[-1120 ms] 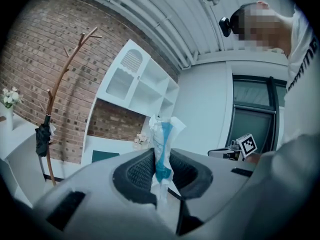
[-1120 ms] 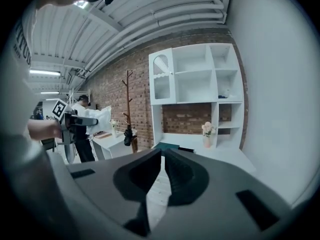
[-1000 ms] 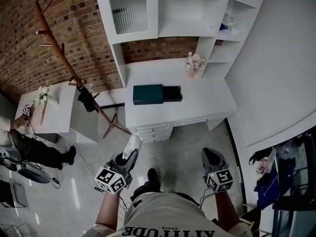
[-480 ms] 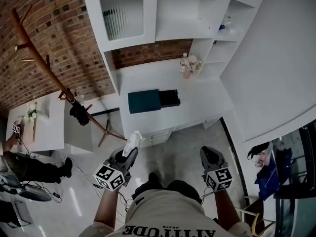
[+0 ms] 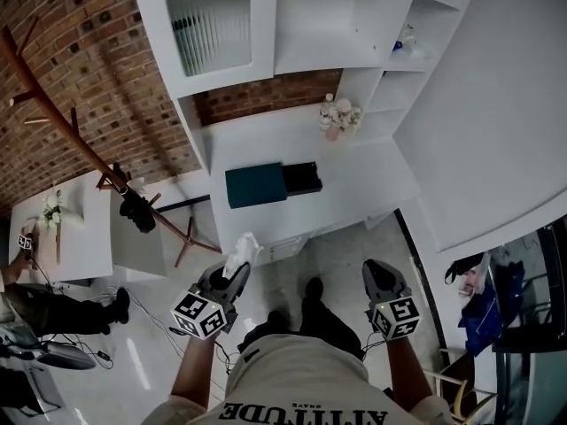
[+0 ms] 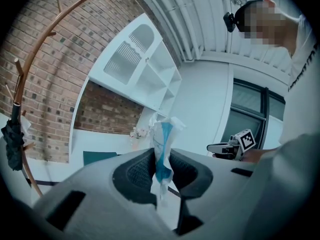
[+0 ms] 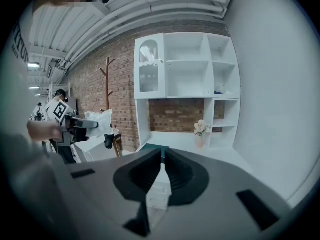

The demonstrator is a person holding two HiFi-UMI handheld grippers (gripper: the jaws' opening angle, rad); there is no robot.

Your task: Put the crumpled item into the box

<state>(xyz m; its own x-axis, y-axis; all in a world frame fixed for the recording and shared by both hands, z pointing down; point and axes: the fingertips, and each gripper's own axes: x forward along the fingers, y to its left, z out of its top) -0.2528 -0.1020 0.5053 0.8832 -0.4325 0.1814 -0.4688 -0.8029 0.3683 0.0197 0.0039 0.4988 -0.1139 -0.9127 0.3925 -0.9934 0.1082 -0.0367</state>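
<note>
Carrying: the left gripper (image 5: 232, 277) pinches the crumpled item (image 5: 240, 251), a white wad with blue in it. The jaws are closed on its lower part and the rest stands up past the tips.
Grip check: in the left gripper view the item (image 6: 162, 149) sits squarely between both pads. It looks firm, as far as can be judged.
Other hand: the right gripper (image 5: 381, 277) is at 3 o'clock of the left one, with its jaws pressed together and nothing between them.
Box: the dark teal box (image 5: 255, 185) lies on the white desk (image 5: 363, 171), at about 12 o'clock of the left gripper and well apart from it. A black part shows at its 3 o'clock end. Whether the box is open cannot be told from here.
Landmark: a small vase of flowers (image 5: 333, 118) stands at 1 o'clock of the box.
Person: standing on the floor short of the desk, with both grippers held low over the floor.
Done: the item is picked up and held in the air.
Left: closing the gap to the desk, getting the item over or into the box, and letting go. Nothing is in the box yet, as far as the pictures show.
</note>
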